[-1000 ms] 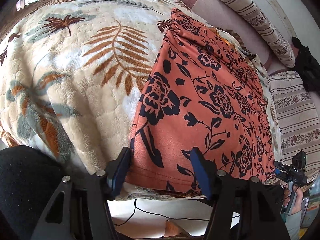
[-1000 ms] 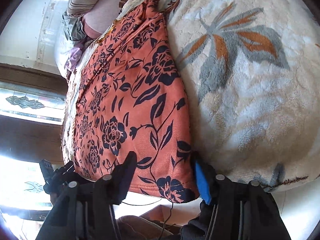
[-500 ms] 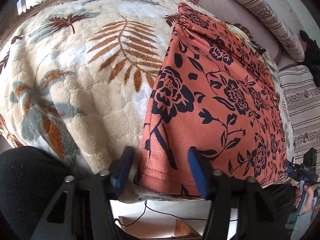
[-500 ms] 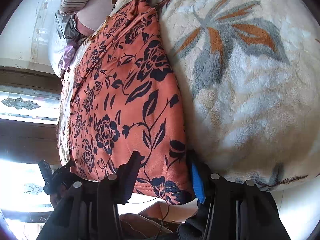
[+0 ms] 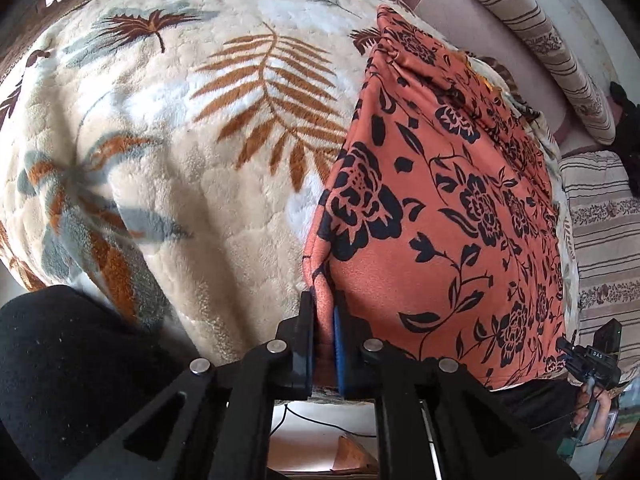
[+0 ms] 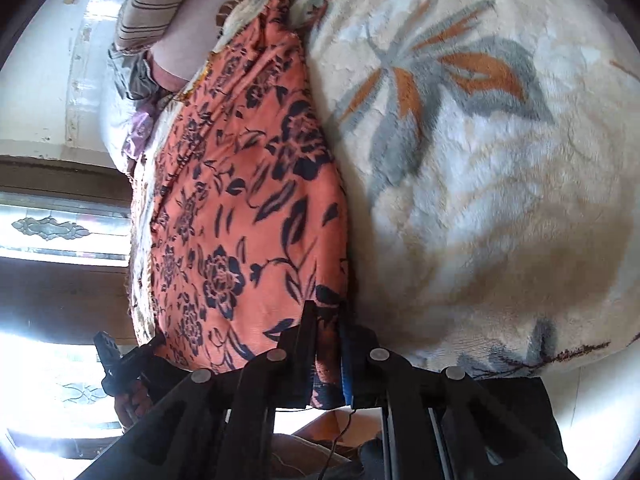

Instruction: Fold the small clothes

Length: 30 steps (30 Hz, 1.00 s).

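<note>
An orange garment with a black flower print (image 5: 440, 208) lies flat on a cream leaf-patterned blanket (image 5: 168, 168). My left gripper (image 5: 324, 312) is shut on the garment's near left corner, at the hem. In the right wrist view the same garment (image 6: 248, 216) runs away from me, and my right gripper (image 6: 328, 316) is shut on its near right corner. Each gripper shows small at the edge of the other's view: the right one (image 5: 592, 364) and the left one (image 6: 116, 364). The far end of the garment is bunched.
The blanket (image 6: 480, 160) covers a bed whose near edge is just under both grippers. Striped pillows (image 5: 556, 52) and a striped cushion (image 5: 604, 240) lie beyond the garment. A window and wall (image 6: 52, 232) are at the left of the right wrist view.
Both grippers have moved in over the garment's near corners and closed on the hem; a second ago both were open.
</note>
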Motion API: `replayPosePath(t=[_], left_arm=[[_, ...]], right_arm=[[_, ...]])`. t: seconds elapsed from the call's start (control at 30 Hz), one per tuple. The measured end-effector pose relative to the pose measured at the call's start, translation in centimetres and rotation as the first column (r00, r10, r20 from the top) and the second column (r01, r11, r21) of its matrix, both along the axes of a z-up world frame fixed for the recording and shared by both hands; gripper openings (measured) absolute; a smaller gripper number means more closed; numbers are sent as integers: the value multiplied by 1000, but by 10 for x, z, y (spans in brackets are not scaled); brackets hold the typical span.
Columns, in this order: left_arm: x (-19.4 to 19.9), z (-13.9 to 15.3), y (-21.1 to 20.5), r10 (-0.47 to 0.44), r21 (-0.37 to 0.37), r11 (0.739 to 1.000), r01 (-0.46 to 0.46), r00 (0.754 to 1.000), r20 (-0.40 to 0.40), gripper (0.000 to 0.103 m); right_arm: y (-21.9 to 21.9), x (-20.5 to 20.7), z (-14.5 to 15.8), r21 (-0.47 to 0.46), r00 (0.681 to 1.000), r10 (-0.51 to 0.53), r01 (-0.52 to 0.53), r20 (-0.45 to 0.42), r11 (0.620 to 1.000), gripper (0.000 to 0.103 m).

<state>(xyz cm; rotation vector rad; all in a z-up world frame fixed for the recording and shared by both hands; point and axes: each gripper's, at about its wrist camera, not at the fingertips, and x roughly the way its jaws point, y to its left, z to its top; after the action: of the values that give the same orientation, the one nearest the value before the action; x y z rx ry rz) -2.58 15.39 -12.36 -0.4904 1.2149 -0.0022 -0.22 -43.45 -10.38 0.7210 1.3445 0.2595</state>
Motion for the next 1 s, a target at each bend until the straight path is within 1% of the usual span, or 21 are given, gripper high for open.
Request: replayPosePath(t=[0.03, 0.07, 0.1, 0.13, 0.17, 0.2, 0.23, 0.3, 0.33, 0.37, 0.4, 0.47, 0.53, 0.6, 0.67, 0.73, 0.77, 0.83, 0.87, 0.9, 1.0], left_arm=[[0, 3, 0, -1, -6, 1000, 1, 1000, 10, 8], [1, 6, -1, -2, -12, 1000, 2, 1000, 23, 11], [2, 5, -1, -6, -11, 1000, 6, 1000, 24, 16], [3, 4, -1, -10, -1, 1000, 10, 1000, 12, 29], [4, 2, -2, -12, 7, 1000, 12, 1000, 15, 32], [3, 1, -3, -13, 13, 1000, 12, 1000, 22, 32], [3, 1, -4, -17, 24, 1000, 16, 1000, 25, 32], [4, 2, -8, -32, 56, 998, 31, 999, 32, 32], [4, 2, -10, -42, 69, 997, 39, 999, 32, 14], [5, 3, -9, -51, 56, 997, 49, 998, 30, 5], [6, 7, -7, -48, 36, 998, 47, 998, 38, 5], [4, 25, -4, -39, 23, 999, 37, 995, 91, 5], [2, 49, 1, -26, -10, 1000, 28, 987, 156, 5], [6, 57, 3, -22, -28, 999, 27, 984, 177, 5], [14, 42, 5, -22, -36, 999, 26, 993, 120, 5], [23, 11, 4, -23, -14, 1000, 22, 1000, -8, 5], [23, -1, 3, -24, -17, 1000, 24, 999, -47, 5], [24, 5, 2, -32, -17, 999, 31, 999, -20, 5], [27, 15, 1, -43, -8, 999, 43, 999, 8, 5], [31, 26, 0, -54, -1, 999, 54, 998, 38, 5], [59, 70, 0, -76, -25, 996, 81, 985, 157, 5]], right_arm=[[1, 1, -1, 8, 1000, 4, -4, -1, 1000, 11], [1, 1, 0, 10, 1000, 11, -11, 6, 1000, 15], [3, 3, 2, -5, 1000, 26, -26, 8, 1000, 15], [5, 5, 2, -22, 999, 47, -46, 6, 999, 16], [6, 6, 0, -27, 998, 61, -61, -4, 998, 23], [7, 8, -4, -24, 998, 63, -64, -25, 998, 30], [7, 8, -6, -8, 998, 61, -61, -30, 998, 32], [9, 9, -5, -18, 997, 75, -75, -22, 997, 32], [10, 9, -5, -21, 997, 80, -80, -22, 997, 32], [11, 9, -6, -18, 996, 82, -83, -25, 996, 25], [10, 9, -6, -21, 996, 79, -79, -30, 997, 10], [8, 8, 0, -1, 998, 59, -59, -15, 998, 9], [5, 8, 20, 36, 999, 24, -26, 49, 999, 9], [0, 9, 40, 59, 994, 5, -11, 105, 998, 9], [0, 13, 43, 80, 993, -6, -4, 117, 997, 9], [1, 16, 25, 86, 997, -12, 6, 72, 996, 9], [2, 18, 11, 93, 999, -13, 9, 37, 996, 9], [6, 19, -7, 106, 1000, -11, 13, -17, 994, 9], [8, 21, -5, 107, 1000, -7, 8, -9, 994, 9], [9, 24, 2, 113, 1000, -4, 3, 15, 994, 9], [9, 49, 35, 158, 994, -20, 3, 107, 987, 9]])
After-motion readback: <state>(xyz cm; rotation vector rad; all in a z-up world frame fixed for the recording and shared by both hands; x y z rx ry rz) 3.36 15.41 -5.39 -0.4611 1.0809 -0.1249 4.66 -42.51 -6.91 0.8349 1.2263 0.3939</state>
